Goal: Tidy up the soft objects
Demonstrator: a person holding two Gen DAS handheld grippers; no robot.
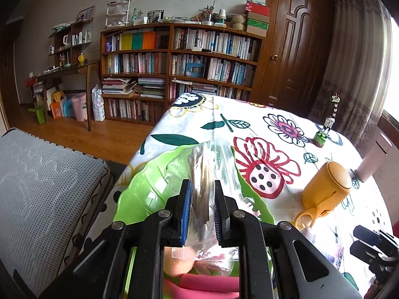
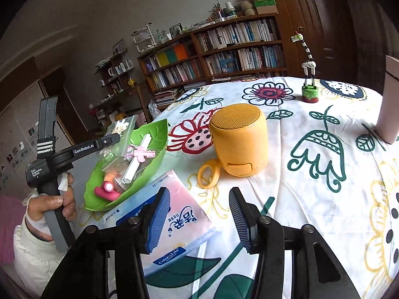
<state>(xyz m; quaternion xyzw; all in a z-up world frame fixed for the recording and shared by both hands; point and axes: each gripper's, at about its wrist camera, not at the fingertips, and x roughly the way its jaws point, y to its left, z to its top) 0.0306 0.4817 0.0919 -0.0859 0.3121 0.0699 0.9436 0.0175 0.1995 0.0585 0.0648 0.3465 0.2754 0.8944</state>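
Observation:
My left gripper (image 1: 202,199) is shut on a clear zip bag of cotton swabs (image 1: 202,167), held over the green leaf-shaped tray (image 1: 139,186). From the right wrist view the same bag (image 2: 122,127) hangs above the tray (image 2: 154,132), which holds a white roll, pink clips, small bags and a pink sponge piece (image 2: 106,191). My right gripper (image 2: 197,214) is open above the floral tablecloth, its left finger over a pink and blue tissue pack (image 2: 174,221). A hand grips the left gripper's handle (image 2: 52,199).
A yellow cylindrical speaker (image 2: 239,139) with a ring strap stands mid-table. A giraffe figurine on a green base (image 2: 309,74) and a pale pink tube (image 2: 389,104) stand at the far right. A grey mattress (image 1: 37,186) lies left of the table; bookshelves (image 1: 179,57) fill the back wall.

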